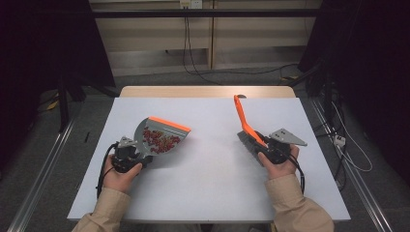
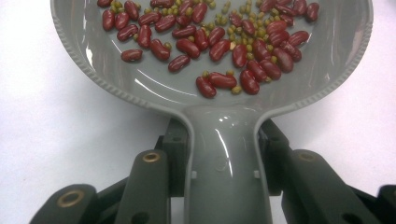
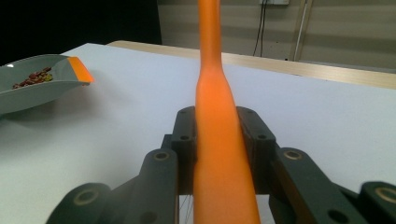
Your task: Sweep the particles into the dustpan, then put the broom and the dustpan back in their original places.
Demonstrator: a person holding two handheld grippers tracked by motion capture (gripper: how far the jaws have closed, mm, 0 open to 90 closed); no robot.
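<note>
Two tools are in hand, one per gripper, and the way each is carried tells what the work is about. On the left side of the white table (image 1: 208, 193), the left gripper (image 1: 129, 155) is clamped on the grey handle of a dustpan (image 1: 162, 135); the left gripper view shows both jaws pressed flat against that handle's sides. The pan sits near the person, its orange lip (image 1: 169, 123) pointing far and to the right. It appears to be held about level, perhaps slightly lifted at the lip, which I judge is to keep the load from rolling out. That load is a heap of red kidney beans (image 2: 219, 42) mixed with small green mung beans (image 2: 245, 35), lying in the hollow of the pan, away from the handle.

On the right side, the right gripper (image 1: 270, 149) is closed around the orange handle of a hand brush (image 1: 244, 121), gripping it low, close to the brush head. The bristles (image 1: 247, 143) sit near the gripper, and the handle slants away toward the far edge of the table. Brush and dustpan are well apart, with bare table between them. With no loose beans visible on the surface, the sweeping looks finished, so the brush is probably parked aside while the filled pan waits to be emptied.
</note>
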